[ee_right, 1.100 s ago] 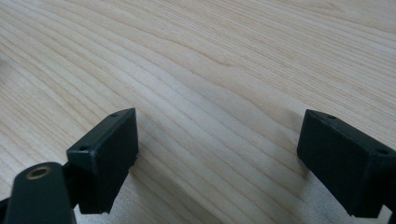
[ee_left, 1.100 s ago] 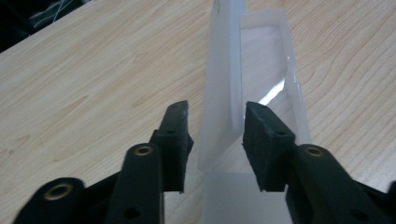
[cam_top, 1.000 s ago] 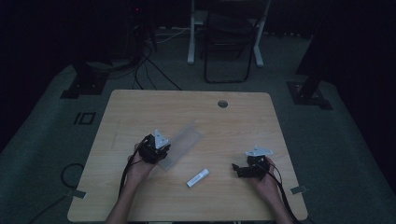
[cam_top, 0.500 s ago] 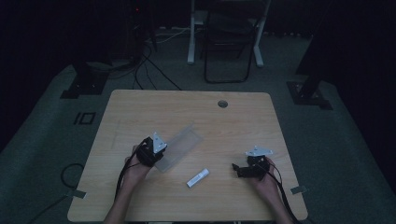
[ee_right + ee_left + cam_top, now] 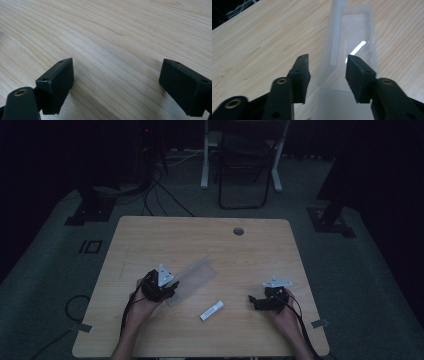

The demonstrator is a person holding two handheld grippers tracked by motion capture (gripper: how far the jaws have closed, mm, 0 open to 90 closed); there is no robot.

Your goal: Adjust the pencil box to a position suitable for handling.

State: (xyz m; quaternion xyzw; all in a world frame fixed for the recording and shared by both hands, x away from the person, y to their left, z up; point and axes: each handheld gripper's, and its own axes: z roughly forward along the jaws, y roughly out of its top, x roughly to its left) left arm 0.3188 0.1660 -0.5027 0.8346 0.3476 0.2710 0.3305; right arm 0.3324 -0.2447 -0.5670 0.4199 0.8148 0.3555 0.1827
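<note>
While the clear plastic box (image 5: 348, 47) lies flat on the wooden counter (image 5: 150, 245), the left tool (image 5: 327, 75) stands over its near end with its jaws spread. They have just been opening, and the pads press on nothing: the box's thin upright wall runs up the gap between them, touching neither. In the high view the same box (image 5: 196, 276) stretches away from the left tool (image 5: 167, 289) toward the counter's middle, its near end under the jaw tips. To my eye this reads as a let-go after setting the box down, or a fresh line-up on the wall; I cannot tell which.

The right tool (image 5: 256, 301) rests low at the counter's right side, jaws wide apart over bare wood (image 5: 120, 45), pinching nothing. It sits well apart from the box, probably parked so as not to crowd the left hand's work.

Between the two tools, nearer the person's edge, lies a small white tube (image 5: 212, 310), slanted and untouched. It is apart from the box, and within reach of either hand should it be wanted next.
</note>
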